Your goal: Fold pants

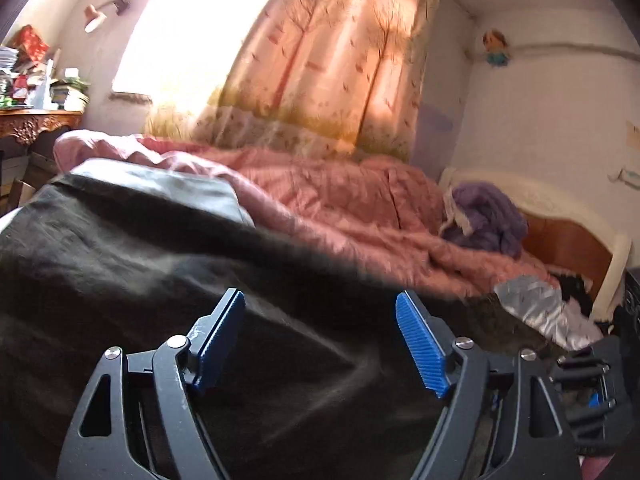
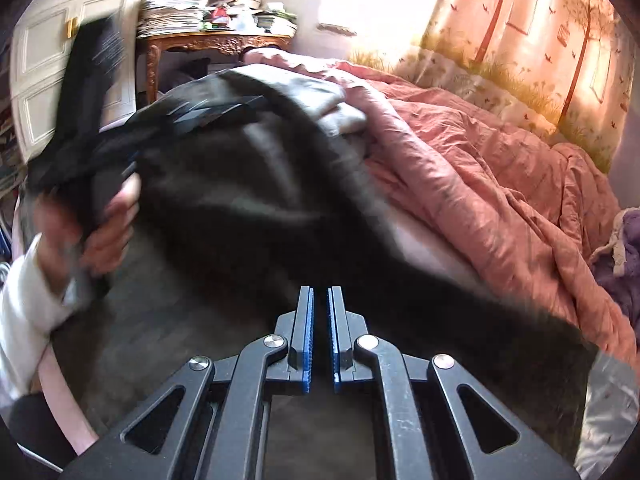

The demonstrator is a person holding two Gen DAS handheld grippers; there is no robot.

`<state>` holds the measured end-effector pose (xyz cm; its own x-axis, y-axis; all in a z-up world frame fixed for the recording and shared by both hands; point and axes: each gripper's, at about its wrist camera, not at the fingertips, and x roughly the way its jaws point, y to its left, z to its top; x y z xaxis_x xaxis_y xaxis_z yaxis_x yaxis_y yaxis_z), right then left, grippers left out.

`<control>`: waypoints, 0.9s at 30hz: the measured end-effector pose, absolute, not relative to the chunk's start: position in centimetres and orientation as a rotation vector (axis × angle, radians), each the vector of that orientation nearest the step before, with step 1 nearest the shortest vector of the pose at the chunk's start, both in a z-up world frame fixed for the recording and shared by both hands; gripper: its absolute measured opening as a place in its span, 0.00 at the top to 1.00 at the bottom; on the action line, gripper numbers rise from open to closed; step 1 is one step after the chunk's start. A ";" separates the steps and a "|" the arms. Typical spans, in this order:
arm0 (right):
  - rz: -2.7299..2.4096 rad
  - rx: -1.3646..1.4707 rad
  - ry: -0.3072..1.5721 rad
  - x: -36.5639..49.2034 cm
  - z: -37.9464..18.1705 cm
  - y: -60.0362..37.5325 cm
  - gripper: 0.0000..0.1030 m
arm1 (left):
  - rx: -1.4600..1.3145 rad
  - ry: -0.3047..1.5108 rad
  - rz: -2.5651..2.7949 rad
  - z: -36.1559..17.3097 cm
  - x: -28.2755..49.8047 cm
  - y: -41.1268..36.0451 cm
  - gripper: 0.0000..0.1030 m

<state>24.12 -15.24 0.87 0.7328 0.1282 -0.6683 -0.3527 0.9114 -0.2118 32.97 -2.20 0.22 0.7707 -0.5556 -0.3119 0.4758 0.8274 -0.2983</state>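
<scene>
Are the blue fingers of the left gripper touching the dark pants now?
Cannot tell. In the left wrist view the fingers stand wide open with the dark pants seen between and behind them, but motion blur hides any contact or gap.

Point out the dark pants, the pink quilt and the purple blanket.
dark pants (image 1: 120, 264), left wrist view, on the broad dark cloth ahead of the fingers.
pink quilt (image 2: 480, 168), right wrist view, on its rumpled middle.
purple blanket (image 1: 488, 216), left wrist view, on the bundle's middle.

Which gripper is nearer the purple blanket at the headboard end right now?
Right, as far as I can judge. The right gripper is over the dark pants, toward the purple blanket; the left gripper is farther off, by the desk.
</scene>
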 end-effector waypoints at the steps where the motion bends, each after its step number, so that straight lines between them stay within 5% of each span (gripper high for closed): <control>1: 0.259 -0.301 0.713 23.8 0.1 -15.3 0.94 | -0.217 0.419 -0.557 0.0 33.2 -2.4 0.26; 5: 0.179 -0.199 0.720 25.4 -0.1 -16.9 0.93 | -0.191 0.427 -0.484 -0.5 33.1 -2.6 0.26; 7: 0.190 -0.159 0.690 27.2 1.4 -18.3 0.82 | -0.222 0.446 -0.444 -0.7 33.5 -2.0 0.26; 9: 0.164 -0.150 0.655 29.9 2.9 -19.5 0.39 | -0.284 0.473 -0.442 -1.3 34.2 -1.1 0.26; 10: 0.176 -0.174 0.647 31.7 3.4 -19.7 0.36 | -0.308 0.477 -0.445 -1.4 34.4 -0.7 0.26; 20: 0.287 -0.678 0.944 46.2 -1.6 -17.2 0.36 | -0.214 0.462 -0.400 -1.5 34.2 -1.6 0.26; 24: 0.323 -0.684 0.996 48.0 -3.1 -16.1 0.20 | -0.230 0.476 -0.432 -1.6 34.4 -1.6 0.08; 27: 0.356 -0.696 0.999 48.1 -4.4 -15.4 0.21 | -0.216 0.486 -0.434 -1.7 34.5 -2.0 0.01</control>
